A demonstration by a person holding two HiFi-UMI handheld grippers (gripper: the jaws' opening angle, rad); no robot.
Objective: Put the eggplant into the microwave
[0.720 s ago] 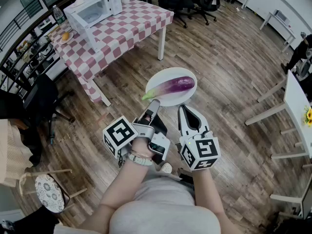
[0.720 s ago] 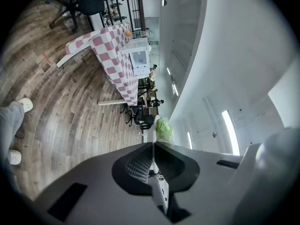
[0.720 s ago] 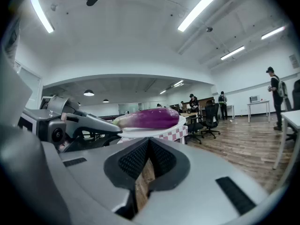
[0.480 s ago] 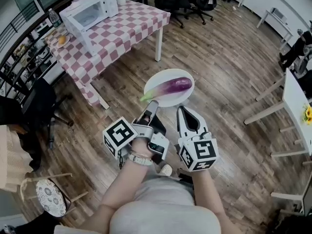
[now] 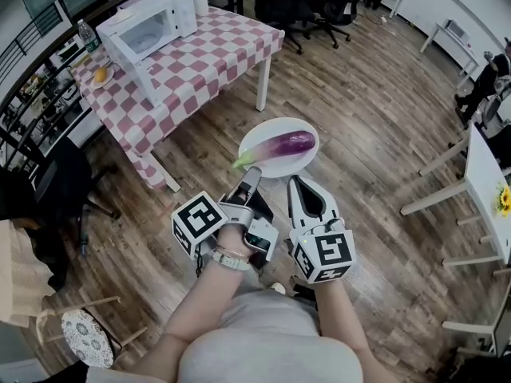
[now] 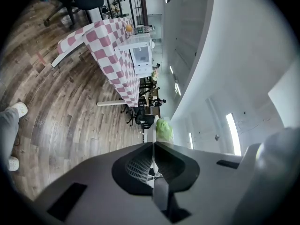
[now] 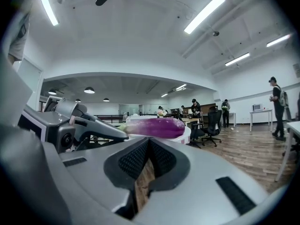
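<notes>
Table (image 5: 200, 62) slid nearer; left claw (image 5: 254, 171) and right claw (image 5: 292, 180) pinch plate (image 5: 275, 126); eggplant (image 5: 283, 144) crosswise, stem left.

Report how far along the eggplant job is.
Done: the eggplant lies on a white plate that is held in the air above the wooden floor. In hand: the left gripper and right gripper both appear to pinch the plate's near rim. Left to do: reach the checkered table, open the microwave, whose door looks closed, and put the eggplant inside.
</notes>
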